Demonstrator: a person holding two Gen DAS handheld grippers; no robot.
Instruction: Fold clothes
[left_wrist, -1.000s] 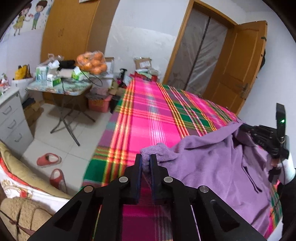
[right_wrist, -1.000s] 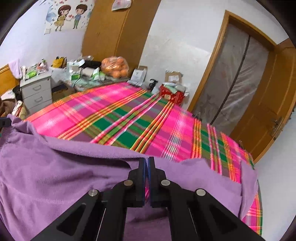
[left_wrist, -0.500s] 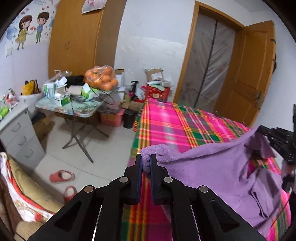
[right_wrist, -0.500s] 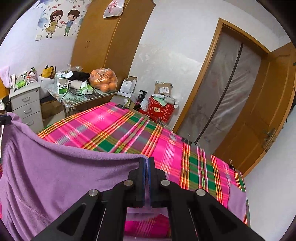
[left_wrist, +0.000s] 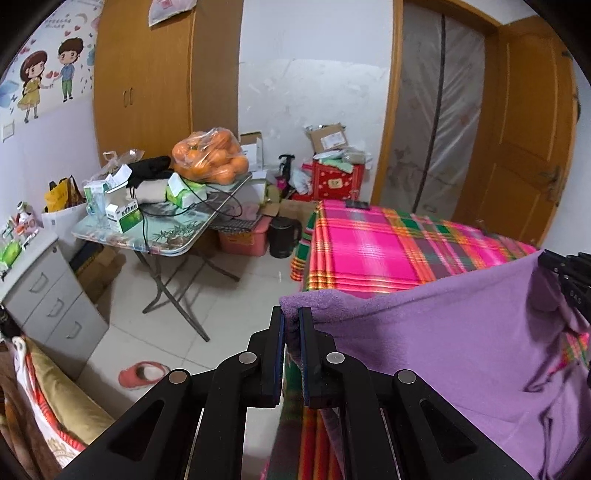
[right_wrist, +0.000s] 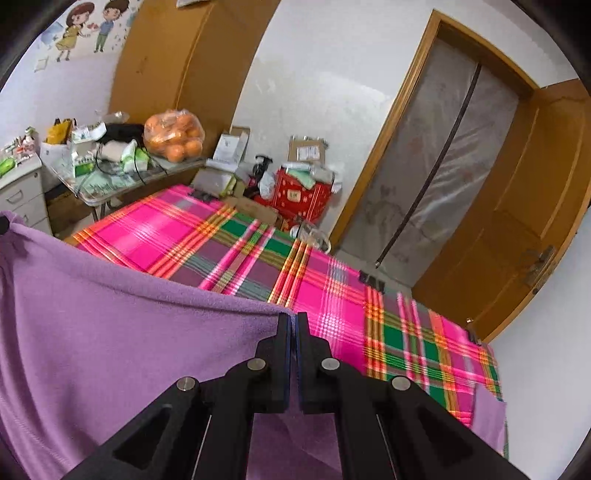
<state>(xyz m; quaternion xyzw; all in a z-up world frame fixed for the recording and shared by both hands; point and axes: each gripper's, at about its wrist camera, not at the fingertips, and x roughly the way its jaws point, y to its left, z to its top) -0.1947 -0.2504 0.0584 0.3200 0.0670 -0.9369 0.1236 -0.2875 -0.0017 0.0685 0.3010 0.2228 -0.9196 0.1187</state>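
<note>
The bed (right_wrist: 325, 280), covered in a pink and green plaid sheet, lies ahead of and below both tools and fills the middle of the right wrist view.

The purple garment (left_wrist: 443, 354) hangs above the bed, stretched between the two tools by its upper edge. That edge forms the long axis; it runs left to right across the near end of the bed, with the body of the fabric draping downward toward the plaid sheet. A further patch of purple fabric shows at the lower right of the right wrist view.

The left tool (left_wrist: 291, 325) is narrowed onto one end of the edge, with a bunched fold of fabric between its pads. The right tool (right_wrist: 293, 325) is pinched almost fully together on the other end.

Judgement: lowering onto the bed requires both tools to travel together, keeping the edge taut and level. Neither tool is nearer.
</note>
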